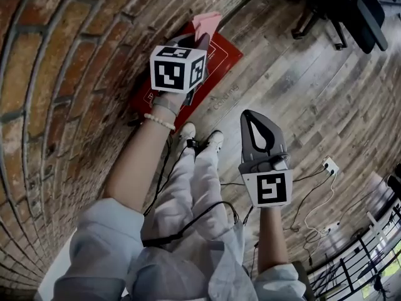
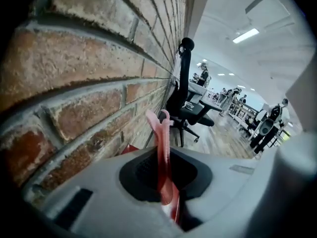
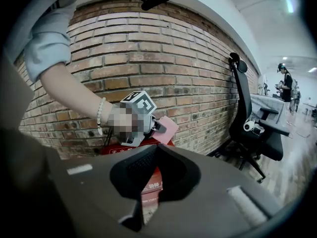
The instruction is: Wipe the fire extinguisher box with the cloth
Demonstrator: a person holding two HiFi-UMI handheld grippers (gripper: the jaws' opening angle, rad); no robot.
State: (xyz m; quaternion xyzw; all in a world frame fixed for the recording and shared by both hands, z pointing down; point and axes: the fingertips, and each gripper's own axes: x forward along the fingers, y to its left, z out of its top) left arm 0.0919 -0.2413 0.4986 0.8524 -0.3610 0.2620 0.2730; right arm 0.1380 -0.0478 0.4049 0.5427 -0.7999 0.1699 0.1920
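Two grippers are showing in your hands. Your left gripper (image 1: 202, 41) is closing its jaws on the pink cloth (image 1: 207, 22). In the left gripper view the cloth is standing up from the jaw tips as a thin folded strip. The red fire extinguisher box (image 1: 219, 58) is lying directly beneath and just beyond this gripper. I cannot tell whether the cloth is touching the box. The brick wall (image 1: 62, 55) is running close along the left side of the left gripper, and the box is sitting against it on the wooden floor (image 1: 301, 86). A bead bracelet (image 1: 160, 121) is hanging on your wrist just behind the left gripper.

Your right gripper (image 1: 249, 114) is keeping its jaw tips together with nothing between them. It is hovering to the right of the left gripper, nearer to your body and apart from the box, and it is pointing toward the box. Far ahead of both grippers a black office chair (image 3: 252, 123) is standing by the wall. Some thin cables (image 1: 313, 199) are lying on the floor to the right of the right gripper.
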